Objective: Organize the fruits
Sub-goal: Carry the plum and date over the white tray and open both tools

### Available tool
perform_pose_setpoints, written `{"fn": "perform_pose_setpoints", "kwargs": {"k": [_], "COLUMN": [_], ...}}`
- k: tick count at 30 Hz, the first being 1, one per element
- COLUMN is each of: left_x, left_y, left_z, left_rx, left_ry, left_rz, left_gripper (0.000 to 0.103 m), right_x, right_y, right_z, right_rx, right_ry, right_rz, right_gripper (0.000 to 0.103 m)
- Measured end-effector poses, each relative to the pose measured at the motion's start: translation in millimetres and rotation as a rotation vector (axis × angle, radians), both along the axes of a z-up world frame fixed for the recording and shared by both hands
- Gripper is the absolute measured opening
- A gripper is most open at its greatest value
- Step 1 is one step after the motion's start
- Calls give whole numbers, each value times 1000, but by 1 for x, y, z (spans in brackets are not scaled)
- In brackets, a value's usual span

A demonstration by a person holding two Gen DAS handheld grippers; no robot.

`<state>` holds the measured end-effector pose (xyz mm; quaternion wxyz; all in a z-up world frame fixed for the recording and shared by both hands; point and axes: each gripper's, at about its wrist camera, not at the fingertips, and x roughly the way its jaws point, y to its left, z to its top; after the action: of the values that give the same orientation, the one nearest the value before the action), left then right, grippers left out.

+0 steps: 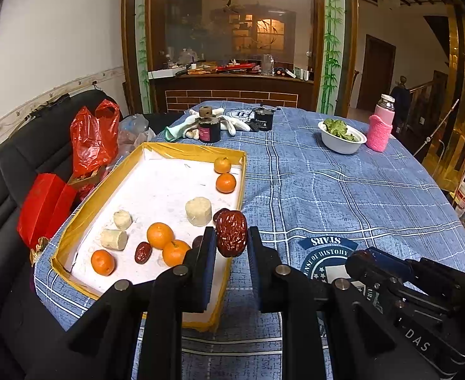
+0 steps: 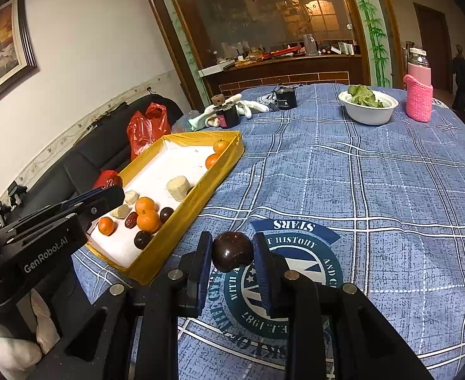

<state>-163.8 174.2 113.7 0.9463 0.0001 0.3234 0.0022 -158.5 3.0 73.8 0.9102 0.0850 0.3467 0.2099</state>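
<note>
My left gripper (image 1: 231,237) is shut on a wrinkled red date (image 1: 231,233), held above the right edge of the yellow-rimmed tray (image 1: 243,171). The tray holds several oranges (image 1: 160,235), pale cut root pieces (image 1: 198,211), another red date (image 1: 143,252) and dark round fruits (image 2: 143,239). My right gripper (image 2: 232,255) is shut on a dark round fruit (image 2: 232,251), held over the blue tablecloth to the right of the tray (image 2: 181,224). The left gripper's body (image 2: 52,231) shows at the left of the right wrist view.
A white bowl of greens (image 1: 341,136) and a pink-sleeved bottle (image 1: 381,123) stand at the far right. Black jars and white gloves (image 1: 210,126) lie at the back. A red bag (image 1: 93,139) sits on the black sofa at the left.
</note>
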Motion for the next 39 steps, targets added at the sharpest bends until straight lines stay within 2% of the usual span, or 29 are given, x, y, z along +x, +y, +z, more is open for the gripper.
{"fn": "perform_pose_setpoints", "kwargs": {"k": [15,22,28,31,35,39], "left_x": [0,9,17,23,35,44], "left_y": [1,65,116,128,143,154], "left_z": [-3,-5,-20,-31,-44,-55], "left_rx": [-2,-62,-117,-135,-151,-184], "left_ry": [3,10,43,64,90,118], "left_rz": [2,143,238,248,268,274], "left_gripper": [19,19,19,19,19,19], "right_x": [-3,5,29,44,64,93], "right_y": [2,11,46,72,105,128], "right_z": [-2,12,20,17,12,0], "right_rx": [-1,-15,5,17,-14,32], "right_ry": [4,-3,41,85,95,167], "right_rz": [3,39,134,196,234,270], "right_gripper": [30,30,30,30,30,31]}}
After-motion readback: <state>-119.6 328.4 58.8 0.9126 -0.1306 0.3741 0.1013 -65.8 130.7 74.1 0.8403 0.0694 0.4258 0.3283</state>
